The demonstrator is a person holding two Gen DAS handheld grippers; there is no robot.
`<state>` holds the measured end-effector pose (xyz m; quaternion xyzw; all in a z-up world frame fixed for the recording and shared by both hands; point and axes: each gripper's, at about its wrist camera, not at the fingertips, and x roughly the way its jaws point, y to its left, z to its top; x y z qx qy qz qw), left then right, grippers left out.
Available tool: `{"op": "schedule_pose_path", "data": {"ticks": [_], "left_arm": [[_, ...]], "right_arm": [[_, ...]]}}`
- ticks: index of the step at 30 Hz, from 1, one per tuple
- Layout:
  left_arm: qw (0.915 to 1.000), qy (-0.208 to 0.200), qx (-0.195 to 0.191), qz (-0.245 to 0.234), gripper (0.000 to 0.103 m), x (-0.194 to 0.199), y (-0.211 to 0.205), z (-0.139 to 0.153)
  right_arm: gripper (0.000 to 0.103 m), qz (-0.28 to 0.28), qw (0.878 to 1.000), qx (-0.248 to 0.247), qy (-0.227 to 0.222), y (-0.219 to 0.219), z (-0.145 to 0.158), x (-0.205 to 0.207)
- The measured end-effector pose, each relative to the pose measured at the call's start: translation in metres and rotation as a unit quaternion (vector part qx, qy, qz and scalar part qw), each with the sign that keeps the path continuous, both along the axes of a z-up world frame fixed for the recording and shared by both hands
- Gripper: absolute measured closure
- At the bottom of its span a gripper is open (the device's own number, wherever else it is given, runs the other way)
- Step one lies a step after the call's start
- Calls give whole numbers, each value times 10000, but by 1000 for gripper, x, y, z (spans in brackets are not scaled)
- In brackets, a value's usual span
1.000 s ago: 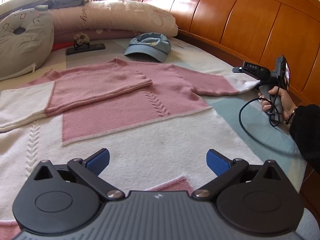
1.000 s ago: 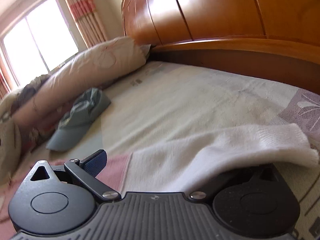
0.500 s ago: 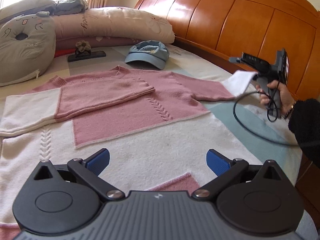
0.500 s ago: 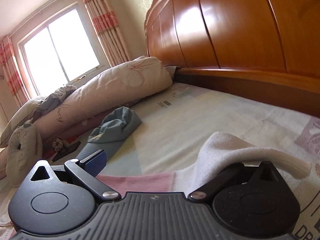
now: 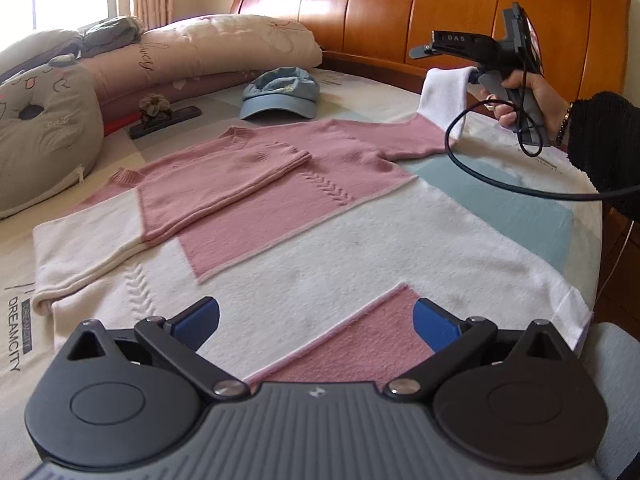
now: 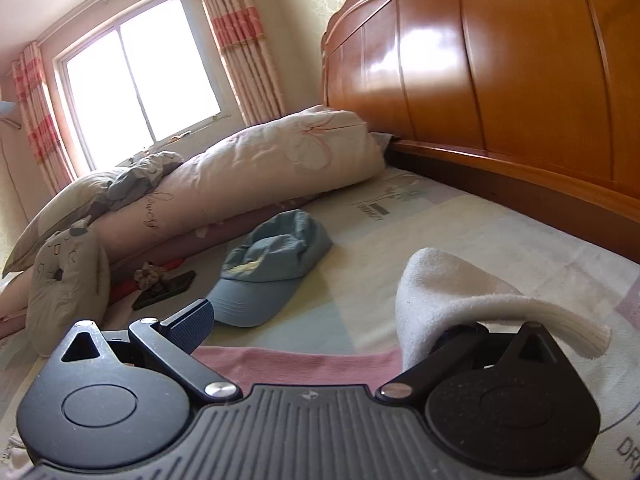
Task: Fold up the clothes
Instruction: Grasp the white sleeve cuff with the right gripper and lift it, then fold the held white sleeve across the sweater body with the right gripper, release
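A cat cushion (image 5: 44,128) lay at the far left of the left wrist view, with a long bolster (image 5: 208,52) behind it and a phone (image 5: 166,122) lower down on the bed (image 5: 520,192). The pink-and-white sweater (image 5: 304,232) was spread flat across the middle of the frame, its left sleeve (image 5: 168,200) already folded over the chest. At bottom centre the left gripper (image 5: 316,320) hovered over the hem, blue pads (image 5: 198,320) spread wide and holding nothing. A blue cap (image 5: 280,94) sat above the sweater's collar, upper centre. At upper right, a hand (image 5: 524,100) in a black sleeve (image 5: 604,148) held the right gripper (image 5: 452,64), from which the white cuff (image 5: 446,98) of the other sleeve hung, lifted clear of the bed in front of the wooden headboard (image 5: 440,4).

In the right wrist view, the window (image 6: 140,76) and striped curtains (image 6: 232,28) filled the upper left, the cap (image 6: 272,268) sat at centre, and the cuff (image 6: 460,300) was draped over the right finger at lower right. The left pad (image 6: 192,324) stood well apart from it, the gripper (image 6: 320,332) spread wide with the cloth hooked rather than pinched.
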<state>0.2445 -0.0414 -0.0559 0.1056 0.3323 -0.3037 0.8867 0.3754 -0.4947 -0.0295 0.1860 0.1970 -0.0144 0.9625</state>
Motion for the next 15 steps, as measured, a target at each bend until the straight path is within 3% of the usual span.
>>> {"op": "schedule_pose_path", "data": {"ticks": [5,15], "left_arm": [[9999,57,-145,0,1,2,14,-3],[9999,170,-12,-24,1,7,47,-10]], "right_arm": [[0,224,9995,-212,87,31,16,14],[0,303,9985,-381,253,84,22,36]]}}
